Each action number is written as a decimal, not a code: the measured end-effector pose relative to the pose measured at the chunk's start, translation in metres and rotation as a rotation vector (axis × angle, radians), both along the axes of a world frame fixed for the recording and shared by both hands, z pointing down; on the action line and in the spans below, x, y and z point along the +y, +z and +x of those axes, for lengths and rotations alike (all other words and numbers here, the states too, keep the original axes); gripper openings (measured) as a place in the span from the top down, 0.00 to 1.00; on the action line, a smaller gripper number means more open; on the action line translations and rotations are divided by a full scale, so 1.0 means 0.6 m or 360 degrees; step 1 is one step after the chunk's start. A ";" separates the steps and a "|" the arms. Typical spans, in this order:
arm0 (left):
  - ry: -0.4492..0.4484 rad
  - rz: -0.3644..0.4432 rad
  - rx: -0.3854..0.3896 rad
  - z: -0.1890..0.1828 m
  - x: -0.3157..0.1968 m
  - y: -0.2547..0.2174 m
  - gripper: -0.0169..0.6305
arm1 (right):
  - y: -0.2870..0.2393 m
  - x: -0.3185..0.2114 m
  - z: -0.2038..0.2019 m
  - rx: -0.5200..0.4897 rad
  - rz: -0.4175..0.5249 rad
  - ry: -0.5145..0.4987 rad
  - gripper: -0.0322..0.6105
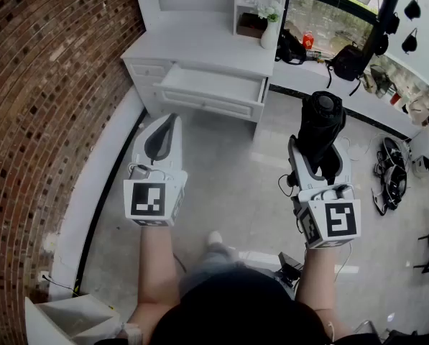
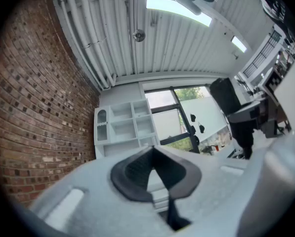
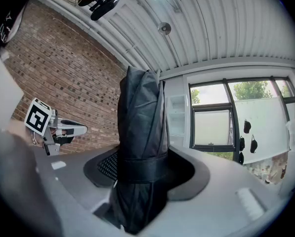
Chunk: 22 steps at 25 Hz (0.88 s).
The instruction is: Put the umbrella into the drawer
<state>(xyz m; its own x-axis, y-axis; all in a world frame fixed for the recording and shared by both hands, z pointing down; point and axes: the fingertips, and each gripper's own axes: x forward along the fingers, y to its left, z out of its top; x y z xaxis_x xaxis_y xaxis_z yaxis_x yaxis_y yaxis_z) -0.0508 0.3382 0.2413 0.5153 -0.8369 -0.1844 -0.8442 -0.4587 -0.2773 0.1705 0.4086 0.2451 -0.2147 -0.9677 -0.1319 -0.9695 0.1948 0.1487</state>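
The umbrella (image 1: 320, 124) is black, folded up, and tied round with a black strap (image 3: 137, 169). The right hand-held gripper (image 1: 318, 155) pinches it at the strap, at 3 o'clock in the head view. Its long side runs along the jaws, and its round end points to 12 o'clock, a little up. The left hand-held gripper (image 1: 169, 128) is pressed together, holding nothing. At 12 o'clock the white drawer (image 1: 210, 85) under the worktop (image 1: 200, 49) is pulled open, showing its white bottom

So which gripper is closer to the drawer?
Left, going by the head view. The left gripper is just in front of the open drawer's left end. The right gripper, holding the umbrella, is out past the drawer's right end, farther away.
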 end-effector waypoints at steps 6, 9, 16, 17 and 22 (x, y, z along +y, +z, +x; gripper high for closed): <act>0.0001 0.0004 0.0012 -0.007 -0.027 -0.005 0.97 | 0.004 -0.025 -0.003 -0.0007 -0.0001 -0.0001 0.56; 0.0001 0.0003 0.0015 -0.013 -0.053 -0.003 0.97 | 0.007 -0.051 -0.004 -0.0025 -0.0018 0.0010 0.56; 0.0000 0.0006 0.0026 -0.030 -0.147 -0.003 0.97 | 0.004 -0.146 -0.022 -0.0020 -0.0024 -0.0011 0.56; -0.0003 0.0009 0.0027 -0.035 -0.162 -0.004 0.97 | 0.003 -0.161 -0.025 -0.0018 -0.0024 -0.0010 0.56; -0.0017 0.0008 0.0025 -0.061 -0.227 -0.005 0.97 | 0.003 -0.236 -0.041 -0.0035 -0.0051 -0.0001 0.56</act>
<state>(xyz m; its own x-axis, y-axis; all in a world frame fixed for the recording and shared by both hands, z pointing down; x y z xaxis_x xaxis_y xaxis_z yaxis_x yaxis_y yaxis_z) -0.0876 0.2020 0.2383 0.5032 -0.8414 -0.1970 -0.8534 -0.4481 -0.2662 0.1456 0.2670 0.2470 -0.2129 -0.9714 -0.1056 -0.9723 0.1999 0.1212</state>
